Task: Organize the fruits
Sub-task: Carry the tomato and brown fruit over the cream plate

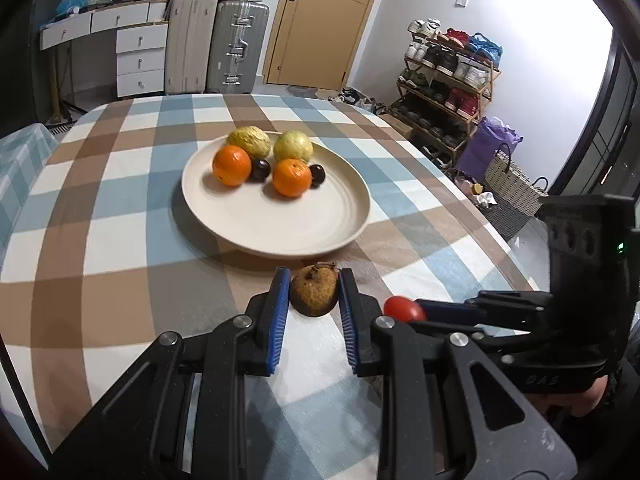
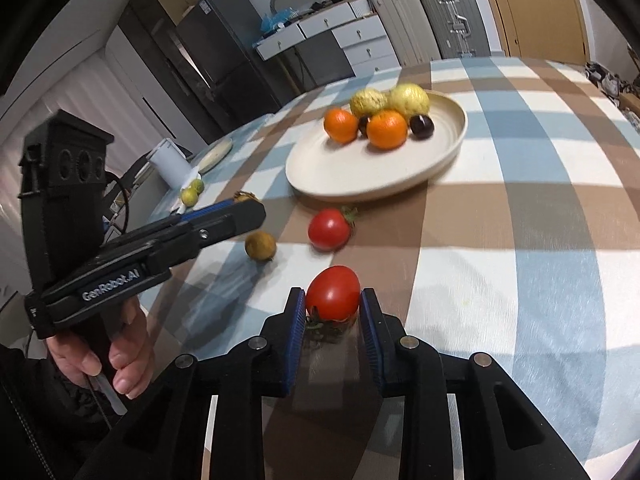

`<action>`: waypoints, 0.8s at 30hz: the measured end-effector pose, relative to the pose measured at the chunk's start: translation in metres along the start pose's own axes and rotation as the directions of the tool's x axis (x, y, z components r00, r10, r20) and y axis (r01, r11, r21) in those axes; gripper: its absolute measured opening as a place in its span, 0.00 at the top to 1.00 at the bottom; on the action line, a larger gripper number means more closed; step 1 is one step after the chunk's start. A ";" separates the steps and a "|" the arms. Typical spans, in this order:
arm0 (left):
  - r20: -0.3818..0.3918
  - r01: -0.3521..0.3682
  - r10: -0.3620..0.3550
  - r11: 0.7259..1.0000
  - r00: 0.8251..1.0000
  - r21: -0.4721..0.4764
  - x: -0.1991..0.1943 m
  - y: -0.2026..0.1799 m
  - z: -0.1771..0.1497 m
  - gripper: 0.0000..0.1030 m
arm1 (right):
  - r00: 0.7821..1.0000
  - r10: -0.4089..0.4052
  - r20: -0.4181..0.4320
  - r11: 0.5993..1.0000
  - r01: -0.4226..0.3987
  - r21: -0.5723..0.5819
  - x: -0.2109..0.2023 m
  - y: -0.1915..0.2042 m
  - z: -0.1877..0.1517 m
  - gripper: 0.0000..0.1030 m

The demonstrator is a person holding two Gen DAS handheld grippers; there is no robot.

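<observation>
A cream plate (image 1: 280,236) (image 2: 360,184) on the checked tablecloth carries two oranges (image 1: 231,166), two yellow-green fruits (image 1: 293,146) and two dark plums (image 1: 260,169). My left gripper (image 1: 314,280) is shut on a rough brown fruit (image 1: 314,294), just short of the plate's near rim. In the right wrist view, that left gripper (image 2: 256,210) comes in from the left, held by a hand (image 2: 120,356). My right gripper (image 2: 332,296) is shut on a red tomato (image 2: 334,292) (image 1: 404,309). A second tomato (image 2: 329,229) and another brown fruit (image 2: 260,245) lie loose on the cloth before the plate.
At the table's far left stand a white cup (image 2: 170,162), a small dish (image 2: 216,152) and two small green fruits (image 2: 192,194). Off the table are suitcases (image 1: 216,44), white drawers (image 1: 140,60), a shoe rack (image 1: 448,80) and a woven basket (image 1: 512,192).
</observation>
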State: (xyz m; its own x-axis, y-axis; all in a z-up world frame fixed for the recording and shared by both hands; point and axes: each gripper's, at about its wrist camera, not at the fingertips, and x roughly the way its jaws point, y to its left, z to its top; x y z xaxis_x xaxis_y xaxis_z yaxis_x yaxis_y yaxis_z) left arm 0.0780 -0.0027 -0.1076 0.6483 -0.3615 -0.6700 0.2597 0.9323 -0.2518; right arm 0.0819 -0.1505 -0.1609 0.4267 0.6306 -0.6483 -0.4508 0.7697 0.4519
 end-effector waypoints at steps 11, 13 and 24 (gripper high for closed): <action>-0.002 -0.031 0.031 0.999 1.000 -0.043 0.015 0.034 0.047 0.79 | 0.998 0.037 0.049 0.998 -0.035 -0.045 0.002 0.005 0.051 0.73; -0.013 -0.038 0.037 0.997 0.999 -0.060 0.023 0.044 0.056 0.79 | 0.998 0.046 0.051 0.998 -0.044 -0.053 0.007 0.007 0.060 0.73; -0.063 -0.039 0.033 0.994 0.997 -0.098 0.062 0.085 0.086 0.79 | 0.996 0.090 -0.001 0.992 -0.090 -0.089 0.059 0.008 0.106 0.73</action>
State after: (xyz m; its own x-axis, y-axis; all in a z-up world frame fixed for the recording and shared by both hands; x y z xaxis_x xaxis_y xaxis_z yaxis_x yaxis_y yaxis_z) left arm 0.2016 0.0533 -0.1107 0.6101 -0.3291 -0.7207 0.1628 0.9423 -0.2925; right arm 0.1863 -0.0969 -0.1308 0.3835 0.6974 -0.6054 -0.5554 0.6979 0.4521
